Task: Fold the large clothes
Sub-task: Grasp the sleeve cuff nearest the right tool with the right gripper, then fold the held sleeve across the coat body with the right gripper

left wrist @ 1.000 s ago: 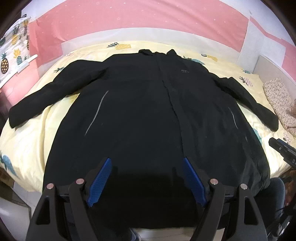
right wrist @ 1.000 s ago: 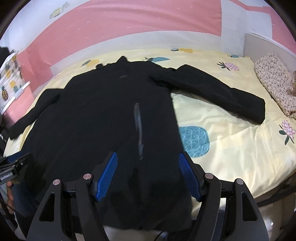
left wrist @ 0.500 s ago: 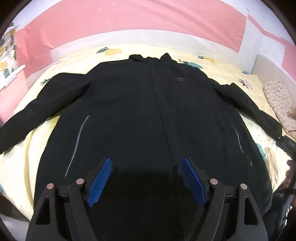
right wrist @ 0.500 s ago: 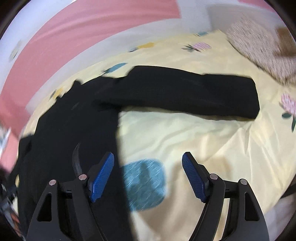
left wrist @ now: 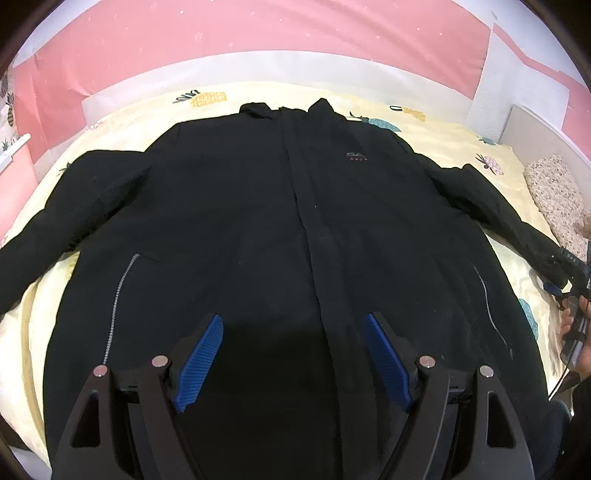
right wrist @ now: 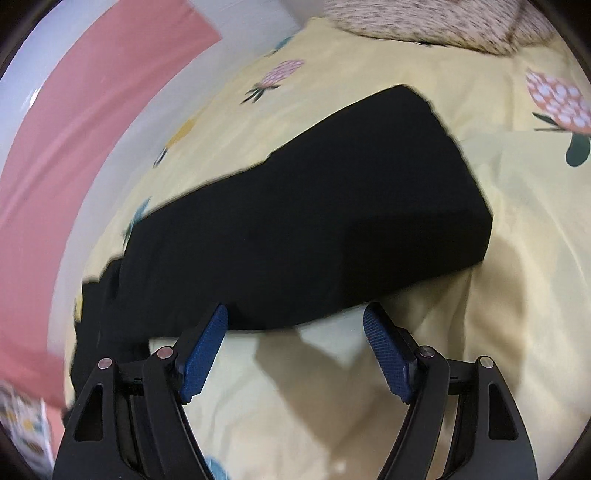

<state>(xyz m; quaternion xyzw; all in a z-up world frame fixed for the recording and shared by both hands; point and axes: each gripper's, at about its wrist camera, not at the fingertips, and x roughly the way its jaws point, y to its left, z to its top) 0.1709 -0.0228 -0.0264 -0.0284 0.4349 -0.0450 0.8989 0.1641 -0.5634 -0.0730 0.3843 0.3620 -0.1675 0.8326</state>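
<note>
right gripper point(right wrist: 295, 328) swung over sleeve point(right wrist: 314, 221), seemingly empty, wide.

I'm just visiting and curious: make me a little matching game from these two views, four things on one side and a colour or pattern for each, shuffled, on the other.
Things:
1. jacket
2. bedsheet
3. wall band
4. pads of the left hand-held gripper

Colours or patterns:
A. pink
B. bright blue, ribbed
C. black
D. pale yellow with pineapple prints

Pairs: 1-C, 2-D, 3-A, 4-B
</note>
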